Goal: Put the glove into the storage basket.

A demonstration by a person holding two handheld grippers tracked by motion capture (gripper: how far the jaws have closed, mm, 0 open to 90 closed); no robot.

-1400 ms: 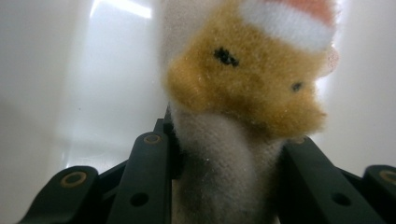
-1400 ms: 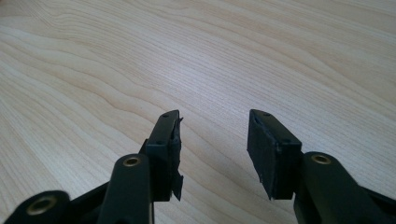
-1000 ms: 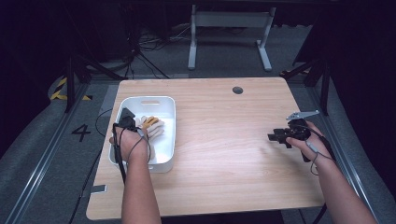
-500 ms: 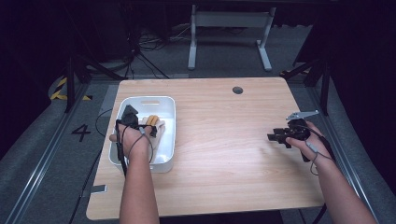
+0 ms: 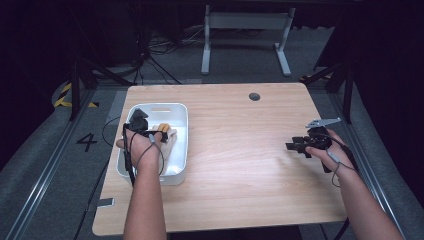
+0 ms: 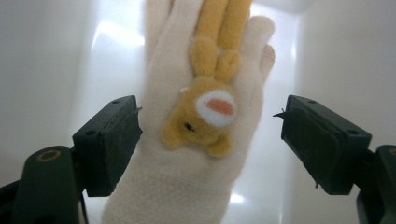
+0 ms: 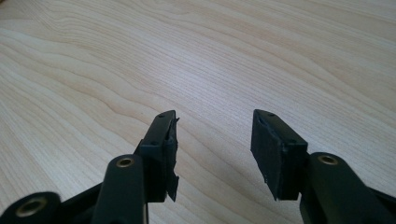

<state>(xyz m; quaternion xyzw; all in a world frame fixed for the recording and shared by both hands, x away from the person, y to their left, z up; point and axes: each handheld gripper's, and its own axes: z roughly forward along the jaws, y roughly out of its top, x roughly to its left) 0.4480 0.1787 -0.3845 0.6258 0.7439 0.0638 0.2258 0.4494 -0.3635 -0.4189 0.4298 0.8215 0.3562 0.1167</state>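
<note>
Since a second ago my left gripper (image 6: 210, 140) has let go: its jaws have just swung wide and now stand clear on either side of the glove (image 6: 196, 154), pads off it. Hand barely shifted over the white bin (image 5: 177, 172) at the table's left edge. The glove lies flat on the bin floor: cream knit, a tan plush bear (image 6: 208, 116) with white muzzle on its back. My right gripper (image 7: 212, 140), part open and empty, hovers near the right edge.
</note>
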